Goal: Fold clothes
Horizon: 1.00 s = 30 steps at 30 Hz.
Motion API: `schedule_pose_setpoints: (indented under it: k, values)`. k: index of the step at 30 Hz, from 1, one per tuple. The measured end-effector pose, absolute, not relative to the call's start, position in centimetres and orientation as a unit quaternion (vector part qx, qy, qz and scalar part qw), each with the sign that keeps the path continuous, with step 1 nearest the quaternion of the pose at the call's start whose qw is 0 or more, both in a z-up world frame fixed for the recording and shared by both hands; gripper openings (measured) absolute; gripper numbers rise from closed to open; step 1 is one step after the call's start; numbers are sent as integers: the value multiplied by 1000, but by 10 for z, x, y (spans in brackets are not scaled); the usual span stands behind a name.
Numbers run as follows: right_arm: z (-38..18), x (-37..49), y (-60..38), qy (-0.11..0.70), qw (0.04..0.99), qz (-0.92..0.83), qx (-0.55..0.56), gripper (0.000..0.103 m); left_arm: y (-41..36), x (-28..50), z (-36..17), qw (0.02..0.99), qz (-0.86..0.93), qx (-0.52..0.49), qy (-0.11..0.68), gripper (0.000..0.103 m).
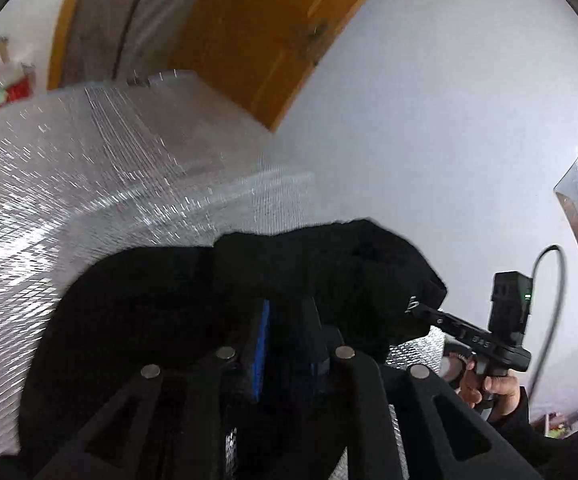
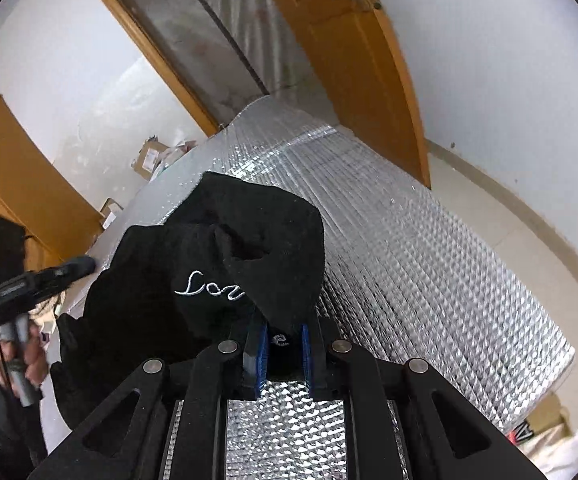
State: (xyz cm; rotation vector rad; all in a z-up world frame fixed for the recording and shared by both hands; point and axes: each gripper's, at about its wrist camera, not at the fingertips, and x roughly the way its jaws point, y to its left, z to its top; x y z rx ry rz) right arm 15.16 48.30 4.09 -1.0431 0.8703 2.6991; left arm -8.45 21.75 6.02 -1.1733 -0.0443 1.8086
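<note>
1. Black finger linkages with round metal pivot pins fill the bottom of both wrist views.
2. Right gripper [image 2: 283, 350]: its blue pads [image 2: 259, 364] stand close together with a fold of the black garment [image 2: 217, 264] pinched between them, so the jaws are closed on the cloth.
3. Left gripper [image 1: 289, 340]: one blue pad [image 1: 263, 344] shows; dark cloth lies over and between the fingers. Whether the pads press on it cannot be told.
4. In the left view the black garment [image 1: 329, 272] hangs bunched across both fingertips and hides everything directly ahead of them.
5. White cursive stitching [image 2: 209, 286] shows on the garment in the right view.
6. Below the garment lies a table covered in silver quilted foil [image 2: 429, 264]; the same foil [image 1: 69, 184] is motion-blurred in the left view.
7. Obstructions: each view shows the opposite tool at its side edge, held by a hand [image 1: 493, 388] at the right and a hand [image 2: 29, 356] at the left, with a cable [image 1: 549, 300] running beside the former.
8. Surroundings: an open wooden door [image 2: 369, 72], a doorway hung with plastic sheeting [image 2: 209, 40], cardboard boxes [image 2: 149, 158] by the far end, white walls.
9. Table edges: the right long edge and far end are visible; bare foil extends ahead of the garment, and pale floor [image 2: 529, 248] lies open beside the table.
</note>
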Motion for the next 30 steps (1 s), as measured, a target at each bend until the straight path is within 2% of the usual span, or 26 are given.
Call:
schedule_pose_setpoints:
  k: [4, 12, 15, 16, 18, 22, 24, 25, 27, 30]
  values:
    - [35, 158, 490, 300, 59, 887, -345, 14, 242, -96, 24, 475, 721, -504, -2, 16]
    - [28, 157, 500, 310, 62, 886, -340, 19, 249, -89, 26, 476, 712, -516, -3, 16]
    - [31, 153, 503, 304, 70, 888, -337, 26, 246, -82, 31, 477, 722, -501, -3, 1]
    - [33, 151, 503, 298, 73, 891, -335, 35, 243, -80, 34, 479, 726, -494, -5, 1]
    - [36, 144, 504, 283, 73, 896, -336, 42, 239, -76, 39, 482, 733, -481, -7, 0]
    - [36, 125, 506, 264, 59, 897, -349, 43, 230, -67, 56, 485, 748, -453, -6, 0]
    - [35, 116, 509, 273, 50, 892, -358, 40, 225, -66, 63, 485, 754, -442, -9, 0]
    - [35, 113, 510, 278, 47, 890, -359, 30, 221, -65, 67, 486, 757, -437, -12, 0]
    - [43, 112, 509, 277, 45, 893, -353, 18, 214, -65, 79, 483, 765, -426, -18, 0]
    - [74, 110, 505, 254, 36, 911, -324, 15, 200, -65, 103, 482, 777, -404, -35, 0]
